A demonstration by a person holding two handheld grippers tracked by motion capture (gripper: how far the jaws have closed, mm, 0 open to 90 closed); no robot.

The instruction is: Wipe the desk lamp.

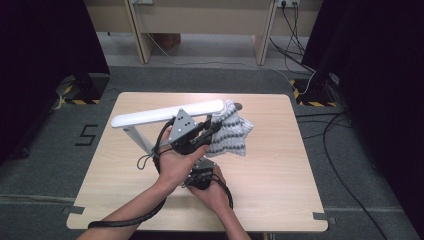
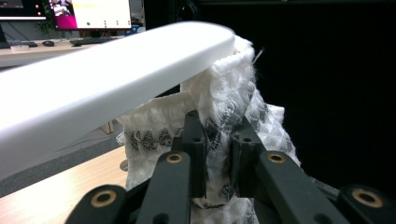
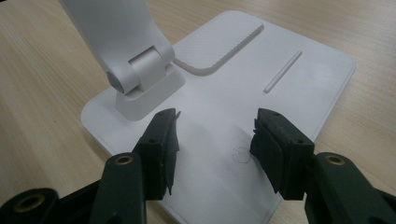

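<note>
On the wooden table (image 1: 280, 165) a white desk lamp is standing, and the left gripper (image 2: 217, 149) is pinching a white-and-grey knitted cloth (image 2: 224, 107) between its jaws, pressing it against the far end of the lamp's long light bar (image 2: 107, 79). Seen from above, the cloth (image 1: 231, 131) is bunching around and under that tip of the bar (image 1: 165, 114), with most of it hanging on the far-right side. The right gripper (image 3: 215, 140) is hovering low over the lamp's flat base (image 3: 289, 84), jaws wide apart and holding nothing, just beside the hinge foot (image 3: 144, 79); it is probably there to steady the lamp, though contact with the base is hard to judge.

This looks like wiping the bar. To do it well, the left hand (image 1: 175, 162) should be keeping its pinch firm and sliding the cloth along the bar with light pressure, while the right presses the base down so the lamp is not tipping or skating.
</note>
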